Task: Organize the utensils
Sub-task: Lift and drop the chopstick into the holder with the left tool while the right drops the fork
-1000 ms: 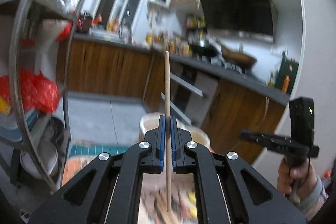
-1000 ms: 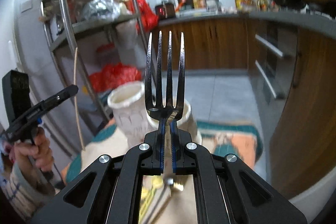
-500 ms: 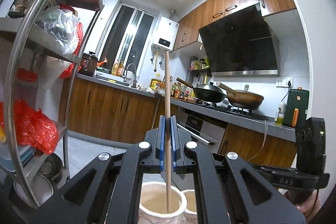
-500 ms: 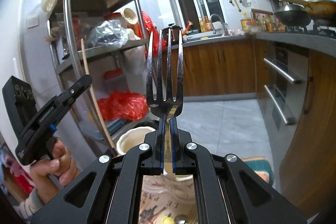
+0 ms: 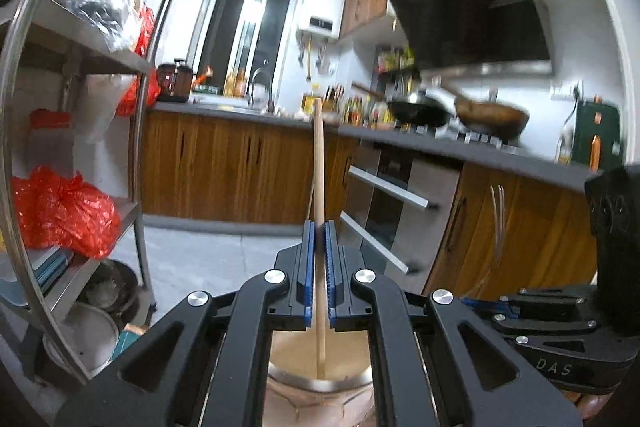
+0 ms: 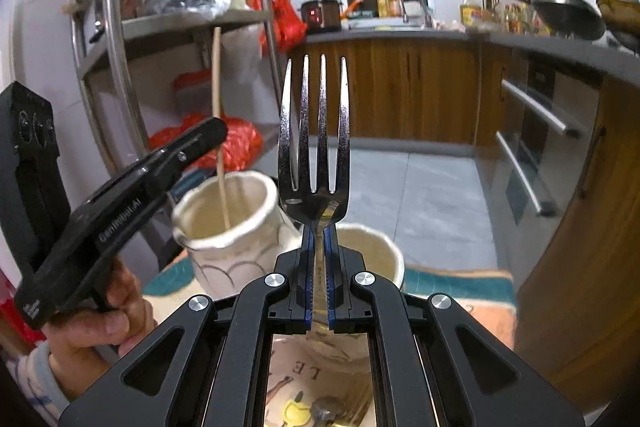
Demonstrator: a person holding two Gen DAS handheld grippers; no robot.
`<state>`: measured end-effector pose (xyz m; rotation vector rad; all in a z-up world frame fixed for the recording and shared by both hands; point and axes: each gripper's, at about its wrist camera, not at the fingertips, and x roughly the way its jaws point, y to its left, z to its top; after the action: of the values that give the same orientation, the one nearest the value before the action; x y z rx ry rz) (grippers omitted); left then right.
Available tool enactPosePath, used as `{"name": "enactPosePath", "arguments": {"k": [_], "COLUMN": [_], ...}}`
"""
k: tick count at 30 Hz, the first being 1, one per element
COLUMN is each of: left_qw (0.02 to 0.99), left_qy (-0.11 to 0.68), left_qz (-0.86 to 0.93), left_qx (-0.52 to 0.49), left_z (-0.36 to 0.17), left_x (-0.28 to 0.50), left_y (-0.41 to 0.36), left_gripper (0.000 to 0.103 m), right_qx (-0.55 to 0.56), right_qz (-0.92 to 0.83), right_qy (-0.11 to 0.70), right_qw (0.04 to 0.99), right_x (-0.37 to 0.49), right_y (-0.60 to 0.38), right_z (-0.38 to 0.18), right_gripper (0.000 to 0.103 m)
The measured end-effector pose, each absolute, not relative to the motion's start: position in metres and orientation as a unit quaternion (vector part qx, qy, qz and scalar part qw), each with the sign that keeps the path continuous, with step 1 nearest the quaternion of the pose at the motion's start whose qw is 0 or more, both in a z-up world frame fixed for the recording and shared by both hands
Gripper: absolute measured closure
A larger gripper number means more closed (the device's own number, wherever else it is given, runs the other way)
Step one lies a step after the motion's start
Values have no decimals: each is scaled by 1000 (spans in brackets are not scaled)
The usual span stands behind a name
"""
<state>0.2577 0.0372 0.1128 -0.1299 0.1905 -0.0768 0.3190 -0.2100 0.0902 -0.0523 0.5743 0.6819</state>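
While the left gripper (image 5: 318, 239) has its jaws pinched tight on a wooden chopstick (image 5: 319, 187), the stick stands nearly upright with its lower end down inside the cream jar (image 5: 296, 351) right under the fingers. From the right camera you can see the same chopstick (image 6: 218, 99) poking into the taller jar (image 6: 236, 227), the one with the scalloped pattern, with the left gripper (image 6: 208, 135) clamped on it just above the rim. Over on the other side, the right gripper (image 6: 319, 239) is closed on the neck of a metal fork (image 6: 314, 131), tines pointing straight up, hanging above a second, shorter jar (image 6: 384, 251) that sits just beside the taller jar and closer to the camera. Both jars stand on a printed mat (image 6: 452, 287), and a few more utensils (image 6: 328, 407) are lying on it in front of the shorter jar, too blurry to tell apart. Left of the taller jar there's a metal shelf rack (image 6: 116, 39) with red bags on it.
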Motion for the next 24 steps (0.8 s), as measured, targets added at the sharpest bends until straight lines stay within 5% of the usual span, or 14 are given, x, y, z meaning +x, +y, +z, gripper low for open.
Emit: {"name": "enactPosePath", "arguments": {"k": [16, 22, 24], "left_qw": [989, 990, 991], "left_qy": [141, 135, 131], "left_qz": [-13, -8, -5], "left_qx": [-29, -30, -33], "left_z": [95, 95, 97], "left_x": [269, 263, 260], "left_y": [21, 25, 28], "left_gripper": [95, 73, 60], "right_qx": [-23, -23, -19], "right_qz": [324, 317, 316], "right_qy": [299, 303, 299], "right_qw": [897, 899, 900], "right_x": [338, 342, 342], "right_y": [-191, -186, -189], "right_z": [69, 65, 66], "right_gripper": [96, 94, 84]}}
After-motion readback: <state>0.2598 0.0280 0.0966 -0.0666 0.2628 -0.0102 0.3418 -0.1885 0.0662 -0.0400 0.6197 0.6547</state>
